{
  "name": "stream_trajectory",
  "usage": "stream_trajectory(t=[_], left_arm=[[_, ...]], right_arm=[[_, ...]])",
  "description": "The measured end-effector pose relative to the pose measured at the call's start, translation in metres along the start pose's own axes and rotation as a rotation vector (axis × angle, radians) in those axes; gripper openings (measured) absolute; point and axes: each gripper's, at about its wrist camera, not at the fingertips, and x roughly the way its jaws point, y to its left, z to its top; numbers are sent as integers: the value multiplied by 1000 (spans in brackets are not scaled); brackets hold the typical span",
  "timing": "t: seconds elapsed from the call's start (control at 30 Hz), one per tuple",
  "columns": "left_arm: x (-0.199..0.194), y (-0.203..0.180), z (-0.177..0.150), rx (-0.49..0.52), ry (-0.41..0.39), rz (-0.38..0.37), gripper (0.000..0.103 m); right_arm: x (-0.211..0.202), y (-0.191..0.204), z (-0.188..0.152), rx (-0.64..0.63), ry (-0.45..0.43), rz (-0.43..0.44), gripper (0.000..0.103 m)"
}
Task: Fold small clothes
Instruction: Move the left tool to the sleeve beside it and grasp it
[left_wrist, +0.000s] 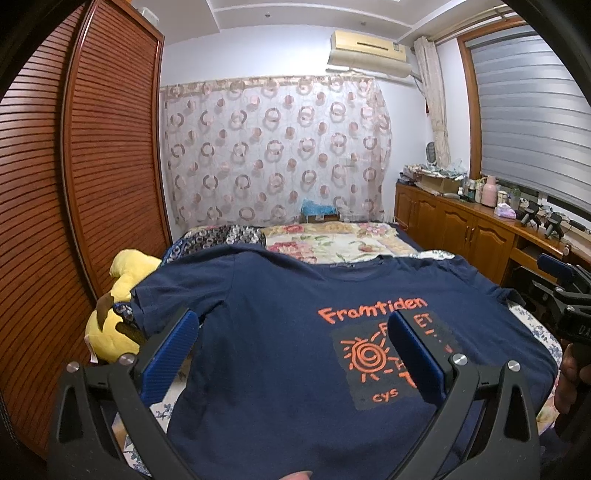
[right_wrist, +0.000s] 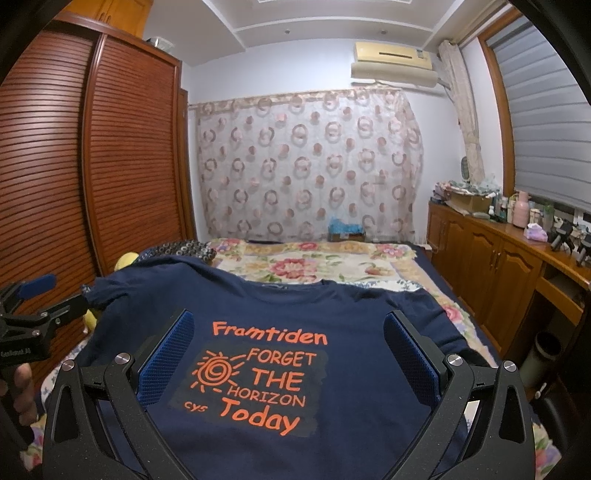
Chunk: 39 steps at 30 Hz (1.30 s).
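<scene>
A navy T-shirt (left_wrist: 280, 332) with orange print lies flat and face up on the bed, collar toward the far wall; it fills the right wrist view too, T-shirt (right_wrist: 351, 321). My left gripper (left_wrist: 295, 325) hovers open above the shirt's left half, nothing between its blue pads. My right gripper (right_wrist: 288, 328) is open over the printed chest, also empty. The right gripper also shows at the right edge of the left wrist view, right gripper (left_wrist: 569, 291), held by a hand. The left gripper (right_wrist: 37, 306) appears at the left edge of the right wrist view.
A yellow plush toy (left_wrist: 118, 306) lies by the shirt's left sleeve, against the brown louvred wardrobe (left_wrist: 74, 184). A floral quilt (right_wrist: 314, 262) covers the bed beyond the collar. A wooden cabinet (right_wrist: 498, 254) with bottles runs along the right wall.
</scene>
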Motion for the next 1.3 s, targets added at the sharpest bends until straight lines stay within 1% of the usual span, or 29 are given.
stream_trajectory(t=[0.13, 0.17, 0.47, 0.6, 0.83, 1.0, 1.17, 1.23, 1.3], left_arm=[[7, 13, -8, -8, 33, 14, 103], [12, 11, -16, -8, 40, 19, 103], [28, 34, -29, -17, 89, 49, 103], [33, 47, -30, -27, 105, 64, 103], [42, 75, -33, -53, 143, 63, 103], [51, 90, -33, -48, 163, 76, 103], [63, 110, -30, -50, 181, 65, 103], [68, 119, -26, -57, 185, 65, 102], [74, 128, -22, -59, 190, 68, 97]], right_arm=[[12, 1, -9, -1, 33, 14, 103], [13, 2, -14, -1, 36, 17, 103], [20, 2, -15, -12, 70, 51, 103], [22, 4, -18, -23, 80, 64, 103], [30, 14, -24, -36, 104, 97, 103], [44, 23, -29, -63, 128, 127, 103], [67, 31, -32, -89, 169, 160, 103], [75, 32, -30, -94, 180, 175, 103], [83, 32, -27, -103, 190, 194, 103]])
